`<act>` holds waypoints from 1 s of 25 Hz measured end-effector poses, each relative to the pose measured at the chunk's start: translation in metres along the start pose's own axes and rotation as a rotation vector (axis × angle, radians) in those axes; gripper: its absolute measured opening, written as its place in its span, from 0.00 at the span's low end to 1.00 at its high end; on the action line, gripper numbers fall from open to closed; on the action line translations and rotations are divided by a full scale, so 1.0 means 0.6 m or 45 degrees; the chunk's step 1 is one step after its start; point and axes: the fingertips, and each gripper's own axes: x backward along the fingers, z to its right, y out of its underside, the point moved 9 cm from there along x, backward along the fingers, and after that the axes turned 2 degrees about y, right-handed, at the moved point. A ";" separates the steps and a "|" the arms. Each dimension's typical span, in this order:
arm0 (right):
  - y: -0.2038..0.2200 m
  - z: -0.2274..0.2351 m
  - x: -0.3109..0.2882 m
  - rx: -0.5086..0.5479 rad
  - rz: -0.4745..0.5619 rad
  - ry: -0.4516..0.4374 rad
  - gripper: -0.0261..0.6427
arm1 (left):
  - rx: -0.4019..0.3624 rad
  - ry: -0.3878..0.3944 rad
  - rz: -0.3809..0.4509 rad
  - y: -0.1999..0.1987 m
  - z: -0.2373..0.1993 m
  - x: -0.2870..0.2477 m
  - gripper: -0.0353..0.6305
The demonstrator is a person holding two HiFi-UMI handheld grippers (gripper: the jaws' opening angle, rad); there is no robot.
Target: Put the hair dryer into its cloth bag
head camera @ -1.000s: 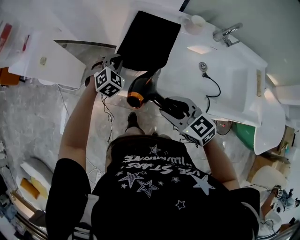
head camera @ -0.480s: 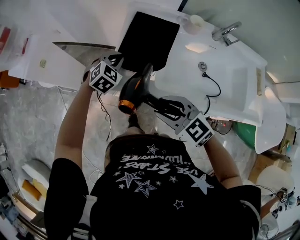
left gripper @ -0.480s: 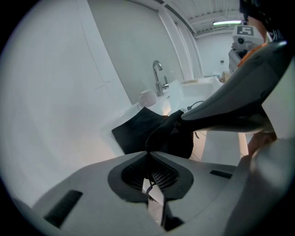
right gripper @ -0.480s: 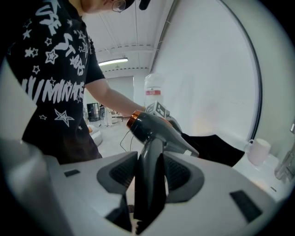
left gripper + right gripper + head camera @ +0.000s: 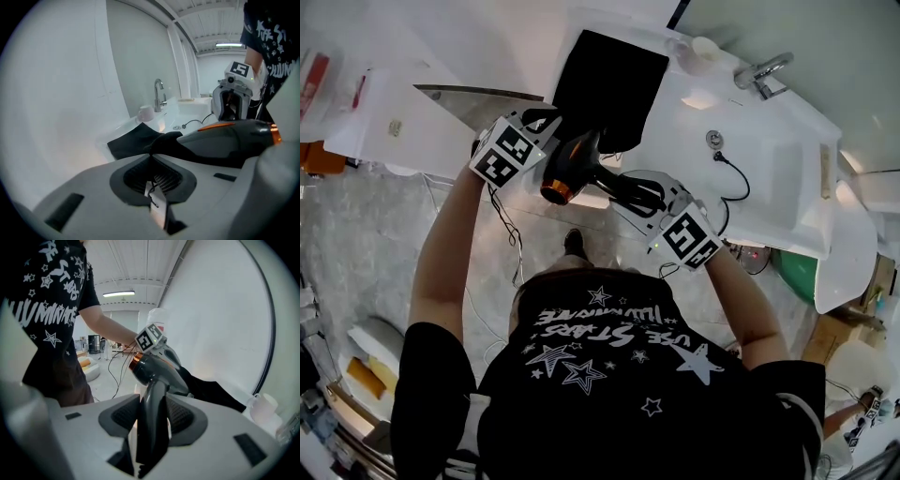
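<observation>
Two grippers are seen, both at the left end of the single white washbasin [image 5: 787, 187]. The left gripper [image 5: 542, 120] is held at the basin's front left corner. Its jaws are pressed together on the near edge of the one black cloth bag [image 5: 614, 80], and a fold of the cloth is pinched between the pads. The rest of the bag is laid flat on the basin's left-hand ledge. Just off the basin's front edge, beside the bag's near edge, the one hair dryer [image 5: 570, 167] is held in the air. It is dark grey with an orange ring at its rear end, and its nozzle end is turned toward the bag. Its handle is gripped between the jaws of the right gripper [image 5: 630, 190], which are set fairly wide apart on it. Further right, one white cup [image 5: 705, 52] is stood at the basin's back rim. One chrome tap [image 5: 766, 70] is mounted to the right of it. One black cord [image 5: 733, 173] is trailed across the basin from near the drain.
</observation>
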 end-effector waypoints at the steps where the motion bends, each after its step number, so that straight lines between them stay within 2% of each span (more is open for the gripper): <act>1: -0.001 0.004 -0.006 0.001 -0.003 0.014 0.30 | 0.005 0.015 0.011 -0.004 -0.001 0.004 0.08; 6: 0.001 0.020 -0.028 0.007 -0.023 0.089 0.30 | 0.039 0.054 0.068 -0.024 -0.001 0.026 0.08; 13: 0.010 0.053 -0.056 -0.040 -0.064 0.223 0.31 | 0.032 0.121 0.081 -0.014 -0.023 0.035 0.08; 25: 0.025 0.126 -0.094 -0.167 -0.142 0.534 0.31 | 0.097 0.116 0.141 -0.015 -0.038 0.032 0.08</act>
